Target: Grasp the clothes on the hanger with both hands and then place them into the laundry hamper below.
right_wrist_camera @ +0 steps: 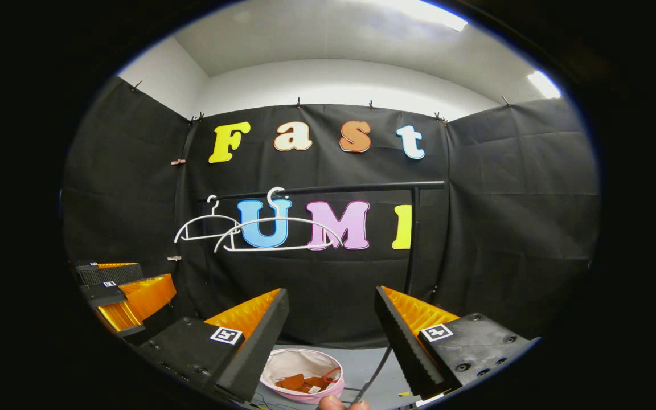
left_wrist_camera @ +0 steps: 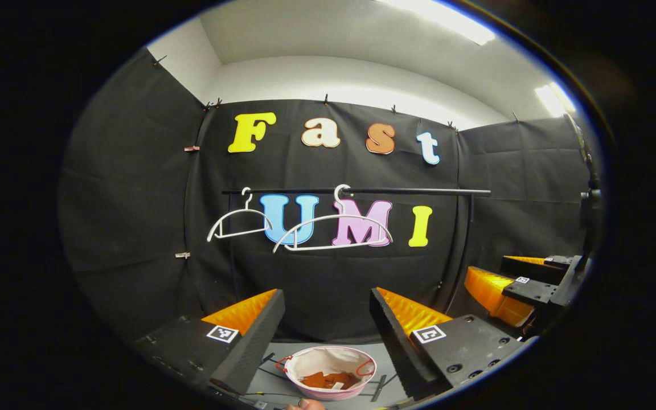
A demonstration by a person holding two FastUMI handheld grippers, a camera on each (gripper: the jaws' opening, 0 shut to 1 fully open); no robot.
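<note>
Clothes: rust-orange soft garment (left_wrist_camera: 329, 379), already in the pink-rimmed white fabric hamper (left_wrist_camera: 305, 364), bottom centre; light, limp, best pinched at a fold.
Hangers: two white wire hangers (left_wrist_camera: 333, 230), bare.
Left claw (left_wrist_camera: 327, 319): spread, empty.
Right claw (right_wrist_camera: 332, 319): spread, empty.

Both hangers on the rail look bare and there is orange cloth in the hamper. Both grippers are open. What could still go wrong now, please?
1. The orange cloth lies low in the hamper, but a cable runs on the floor beside it; a lowered gripper might snag it.
2. The two white hangers overlap on the rail; a passing gripper could knock them off.
3. The left gripper and right gripper sit close together and may collide while withdrawing.
</note>
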